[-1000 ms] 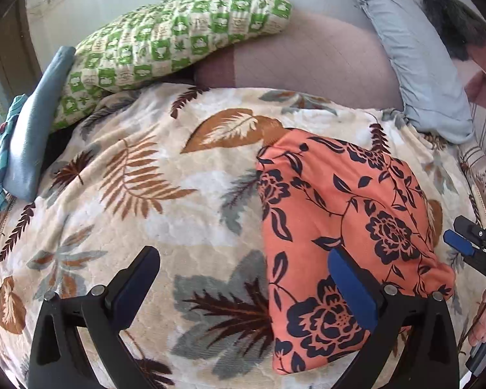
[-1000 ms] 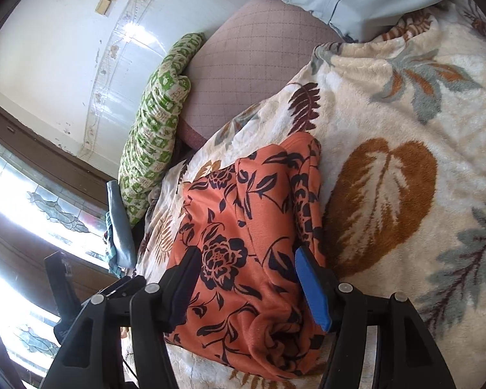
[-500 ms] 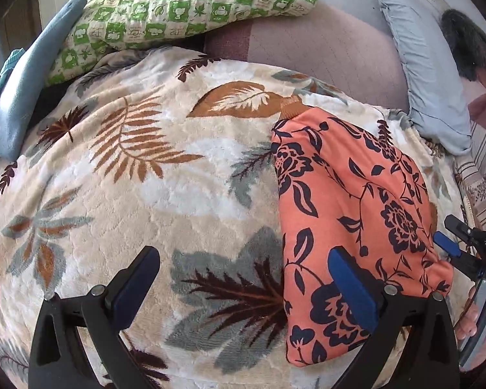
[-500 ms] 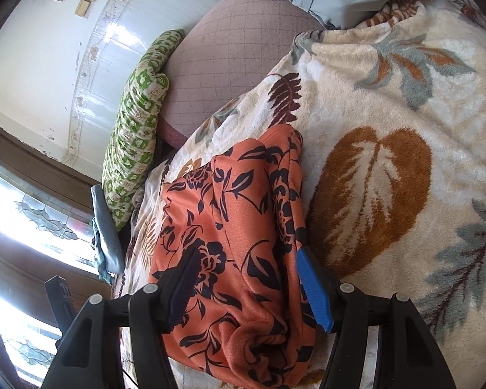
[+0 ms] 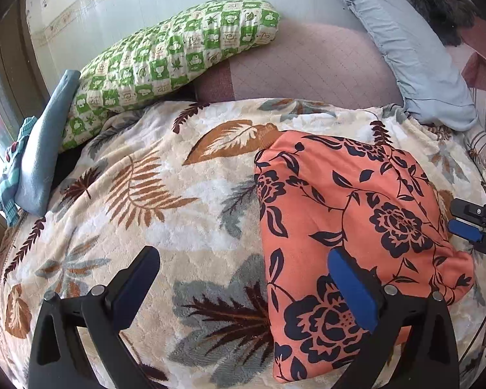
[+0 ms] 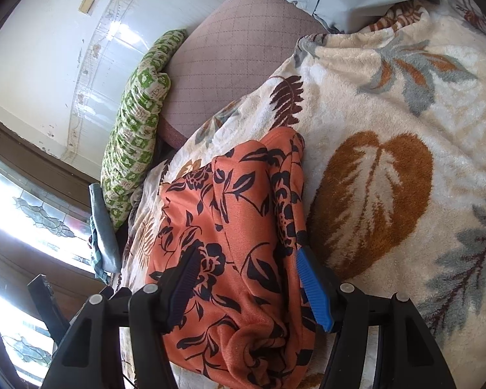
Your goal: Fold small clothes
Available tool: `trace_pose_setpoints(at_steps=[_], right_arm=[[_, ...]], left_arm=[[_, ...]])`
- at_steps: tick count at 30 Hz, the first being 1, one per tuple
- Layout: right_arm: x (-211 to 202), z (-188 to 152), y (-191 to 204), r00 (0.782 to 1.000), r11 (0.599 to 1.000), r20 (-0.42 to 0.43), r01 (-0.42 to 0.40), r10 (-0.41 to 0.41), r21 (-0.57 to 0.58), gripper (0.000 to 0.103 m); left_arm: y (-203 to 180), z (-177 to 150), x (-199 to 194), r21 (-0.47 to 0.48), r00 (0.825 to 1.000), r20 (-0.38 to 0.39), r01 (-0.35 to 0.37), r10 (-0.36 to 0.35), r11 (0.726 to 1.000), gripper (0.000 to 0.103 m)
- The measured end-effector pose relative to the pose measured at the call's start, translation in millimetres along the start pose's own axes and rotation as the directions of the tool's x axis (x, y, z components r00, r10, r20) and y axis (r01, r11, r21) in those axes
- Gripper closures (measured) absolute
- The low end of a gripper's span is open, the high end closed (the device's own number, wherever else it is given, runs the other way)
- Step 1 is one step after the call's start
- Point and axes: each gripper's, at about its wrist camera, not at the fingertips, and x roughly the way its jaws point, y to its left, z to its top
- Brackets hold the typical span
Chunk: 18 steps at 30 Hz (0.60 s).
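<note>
An orange garment with dark blue flowers (image 5: 346,214) lies folded on a cream leaf-print blanket (image 5: 165,201). It also shows in the right wrist view (image 6: 239,227). My left gripper (image 5: 243,272) is open and empty above the blanket, its right finger over the garment's near left edge. My right gripper (image 6: 246,275) is open, its fingers astride the garment's bunched near end without holding it. The right gripper also shows at the right edge of the left wrist view (image 5: 469,227).
A green checked pillow (image 5: 171,58) and a blue folded cloth (image 5: 45,142) lie at the back left. A mauve quilted cushion (image 5: 307,68) and a pale blue pillow (image 5: 411,48) lie behind the blanket. A window (image 6: 32,220) is at the left.
Both grippers shifted slightly over the garment; the left view pulled back and tilted up a little. The garment lies as before and both grippers stay open.
</note>
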Motion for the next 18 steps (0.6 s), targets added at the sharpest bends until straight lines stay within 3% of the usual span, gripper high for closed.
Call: trace_pose_setpoints(at_steps=[18], right_arm=[[-4.5, 0.6, -3.1, 1.0, 1.0, 0.009, -0.009, 0.009, 0.008, 0.038]], left_arm=[[-15.1, 4.5, -4.0, 0.037, 1.0, 0.02, -0.013, 0.012, 0.999, 0.0]])
